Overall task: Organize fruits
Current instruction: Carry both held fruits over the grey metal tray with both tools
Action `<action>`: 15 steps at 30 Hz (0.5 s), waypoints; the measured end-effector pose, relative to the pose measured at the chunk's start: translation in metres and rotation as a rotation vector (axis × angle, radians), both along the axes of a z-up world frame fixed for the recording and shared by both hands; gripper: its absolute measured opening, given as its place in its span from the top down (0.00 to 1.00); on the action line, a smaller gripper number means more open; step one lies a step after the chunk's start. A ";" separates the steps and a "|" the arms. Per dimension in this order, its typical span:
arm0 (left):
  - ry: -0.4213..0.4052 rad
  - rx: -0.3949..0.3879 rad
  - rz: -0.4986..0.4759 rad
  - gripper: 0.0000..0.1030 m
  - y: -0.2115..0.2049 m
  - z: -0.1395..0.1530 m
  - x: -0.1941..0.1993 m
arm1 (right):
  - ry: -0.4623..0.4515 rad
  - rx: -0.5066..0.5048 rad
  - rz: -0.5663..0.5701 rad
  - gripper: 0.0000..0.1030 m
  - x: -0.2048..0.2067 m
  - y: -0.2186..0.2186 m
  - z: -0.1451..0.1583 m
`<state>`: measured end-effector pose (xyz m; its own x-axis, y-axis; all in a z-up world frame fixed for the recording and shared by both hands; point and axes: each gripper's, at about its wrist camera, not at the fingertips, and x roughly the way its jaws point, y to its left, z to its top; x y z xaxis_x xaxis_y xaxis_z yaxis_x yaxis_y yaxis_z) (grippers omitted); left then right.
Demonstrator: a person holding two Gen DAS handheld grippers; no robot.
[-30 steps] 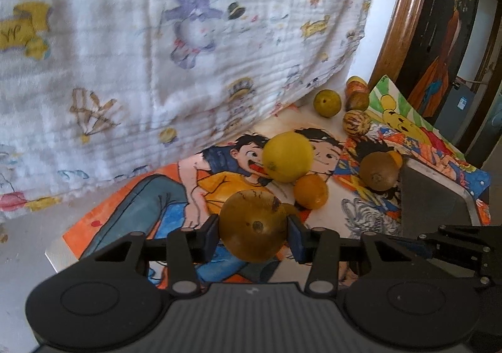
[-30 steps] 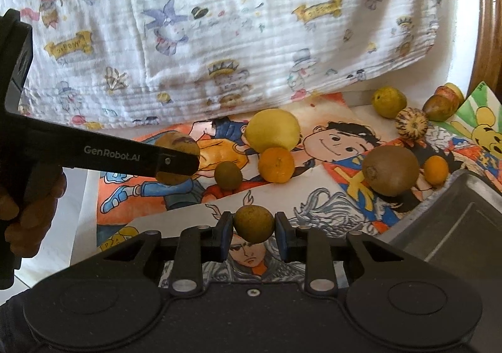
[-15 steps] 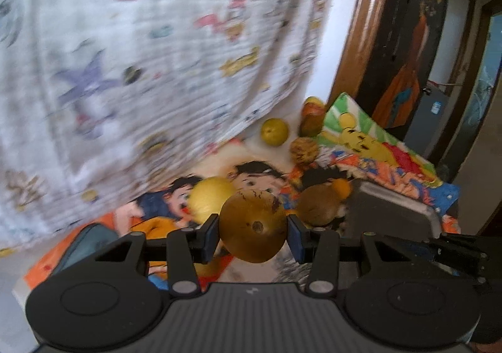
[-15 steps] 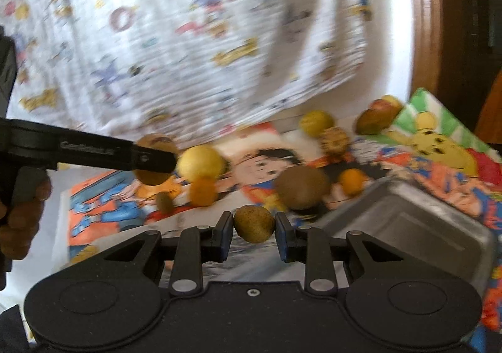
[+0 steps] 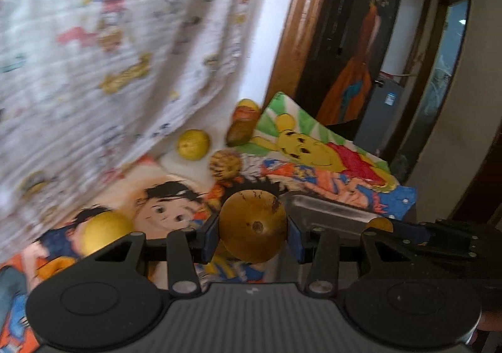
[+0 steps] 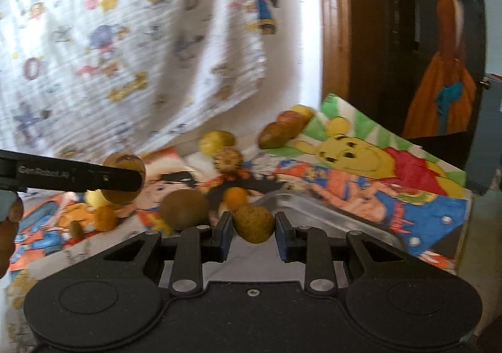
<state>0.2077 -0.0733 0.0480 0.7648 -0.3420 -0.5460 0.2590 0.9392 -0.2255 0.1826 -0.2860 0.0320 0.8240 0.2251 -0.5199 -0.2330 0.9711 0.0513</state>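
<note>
Left wrist view: the left gripper (image 5: 253, 235) is clamped on a big brownish-gold fruit (image 5: 253, 229), carrying it. The metal tray (image 5: 326, 212) lies at two o'clock from it, so I judge this the carry step; next comes lowering over the tray and letting go. Five loose fruits show on the cartoon mat (image 5: 329, 158).

Right wrist view: the right gripper (image 6: 254, 229) is closed on a small speckled fruit (image 6: 253, 223), the tray (image 6: 317, 212) at three o'clock. Nine fruits lie loose; the tray's visible part looks bare.
</note>
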 end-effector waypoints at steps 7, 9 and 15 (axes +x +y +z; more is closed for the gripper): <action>-0.003 -0.035 -0.121 0.52 -0.038 -0.019 0.025 | 0.010 -0.034 -0.092 0.70 0.012 -0.029 -0.018; 0.019 -0.045 -0.134 0.52 -0.046 -0.029 0.034 | 0.022 -0.048 -0.112 0.70 0.016 -0.034 -0.025; 0.081 -0.048 -0.151 0.52 -0.063 -0.054 0.047 | 0.072 -0.072 -0.149 0.70 0.025 -0.043 -0.044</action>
<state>0.2544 -0.1363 -0.0056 0.6571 -0.4764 -0.5842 0.3752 0.8788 -0.2947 0.2077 -0.3291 -0.0117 0.8057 0.0631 -0.5890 -0.0841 0.9964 -0.0083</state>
